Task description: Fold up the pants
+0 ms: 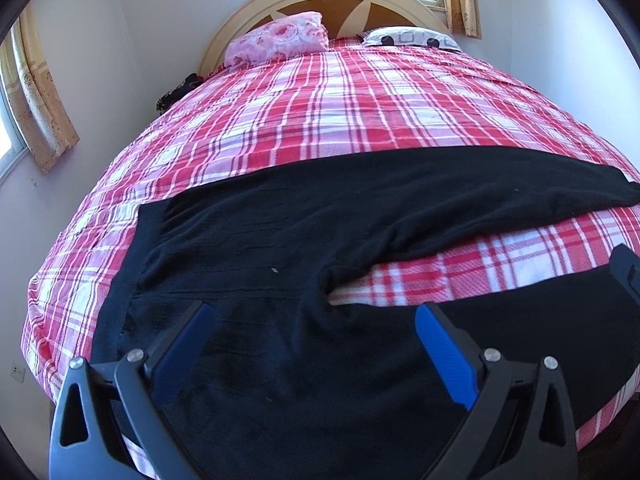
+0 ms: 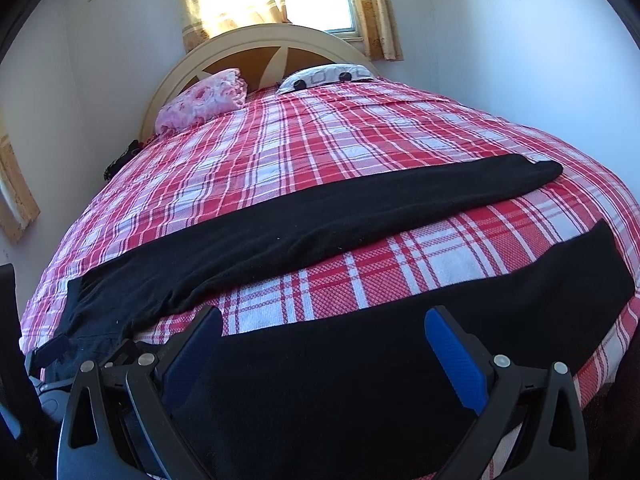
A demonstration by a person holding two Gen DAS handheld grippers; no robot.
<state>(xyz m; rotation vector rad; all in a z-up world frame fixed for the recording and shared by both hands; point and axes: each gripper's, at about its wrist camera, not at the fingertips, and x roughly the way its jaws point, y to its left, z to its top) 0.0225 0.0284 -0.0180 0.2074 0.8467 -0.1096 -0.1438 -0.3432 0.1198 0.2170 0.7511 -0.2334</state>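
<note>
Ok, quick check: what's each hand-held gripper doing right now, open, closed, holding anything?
Left hand-held gripper: open, holding nothing, over the black pants near the waist.
Right hand-held gripper: open, holding nothing, over the near pant leg.

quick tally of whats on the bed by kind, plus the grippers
black pants: 1, spread flat with the legs apart
pillows: 2, a pink floral pillow and a white patterned pillow
plaid bedspread: 1
grippers: 2, the left gripper and the right gripper, both with jaws open
total: 6
</note>
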